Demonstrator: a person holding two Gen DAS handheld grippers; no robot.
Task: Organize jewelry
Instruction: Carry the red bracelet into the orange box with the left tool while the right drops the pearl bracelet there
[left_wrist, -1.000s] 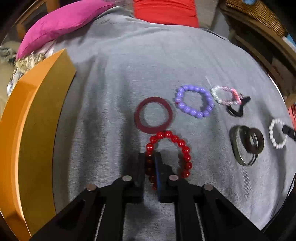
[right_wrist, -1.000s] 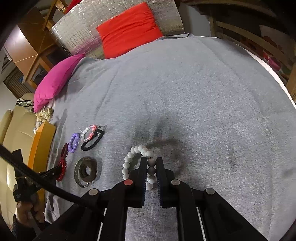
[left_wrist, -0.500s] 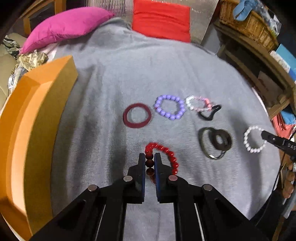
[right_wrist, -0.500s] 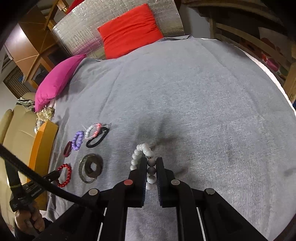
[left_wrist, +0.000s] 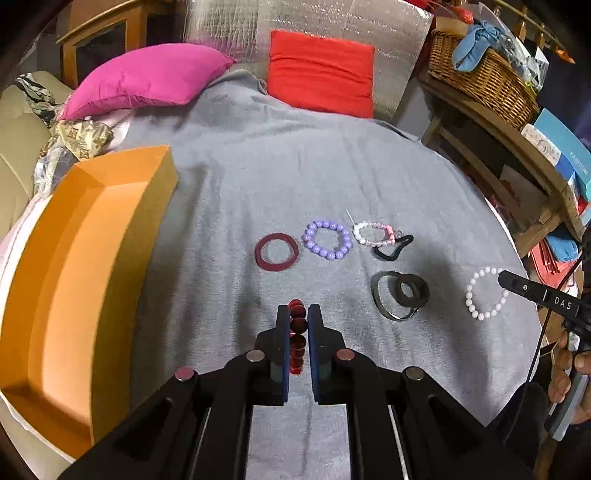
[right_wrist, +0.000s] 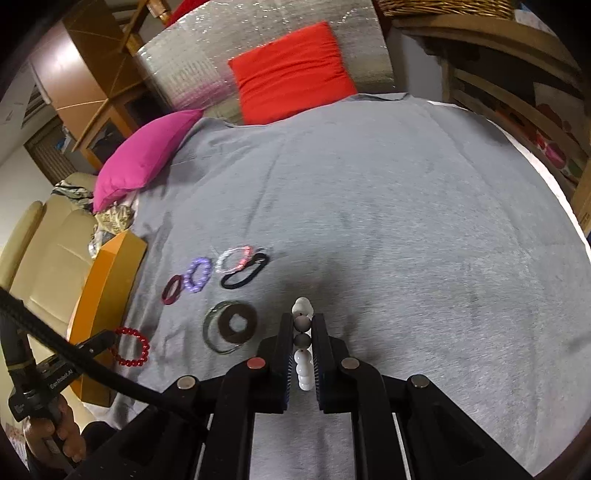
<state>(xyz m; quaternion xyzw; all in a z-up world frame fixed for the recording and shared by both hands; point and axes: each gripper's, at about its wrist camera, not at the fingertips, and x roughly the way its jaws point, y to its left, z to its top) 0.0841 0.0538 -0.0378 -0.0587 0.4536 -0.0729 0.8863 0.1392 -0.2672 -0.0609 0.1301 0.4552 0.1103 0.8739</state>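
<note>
left claw clenched on red bead bracelet, lifted off bed for orange box at left edge | right claw clenched on white bead bracelet, likewise lifted | 5 pieces left mid-bed

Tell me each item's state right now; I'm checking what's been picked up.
Left gripper: shut on red bead bracelet, lifted.
Right gripper: shut on white bead bracelet, lifted.
Purple bead bracelet: flat on blanket.
Dark red ring: flat.
Pink-and-clear bracelet: flat.
Black hair tie: flat.
Orange box: open.
</note>
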